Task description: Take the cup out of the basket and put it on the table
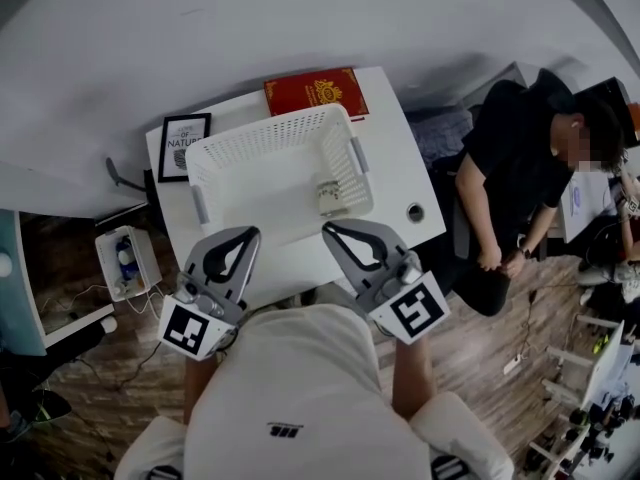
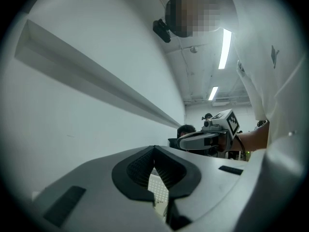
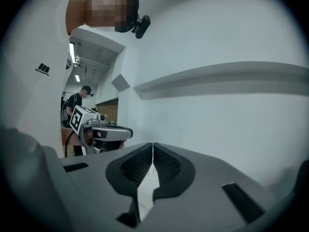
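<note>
Currently the 2 grippers hang over the near edge of the table (image 1: 400,168), neither inside the basket (image 1: 268,130). Right gripper (image 1: 337,231): jaws pressed together, nothing between them. Left gripper (image 1: 247,234): same, closed and empty. The cup (image 1: 331,197) sits inside the basket, in the corner closest to the right fingertips, just ahead of them and lower, behind the basket's near wall. It looks upright, so its long axis runs vertical. The left fingertips are well off to its side. Judgement: the right gripper is the 1 to use. It must open, clear the wall, then come down around the cup.
</note>
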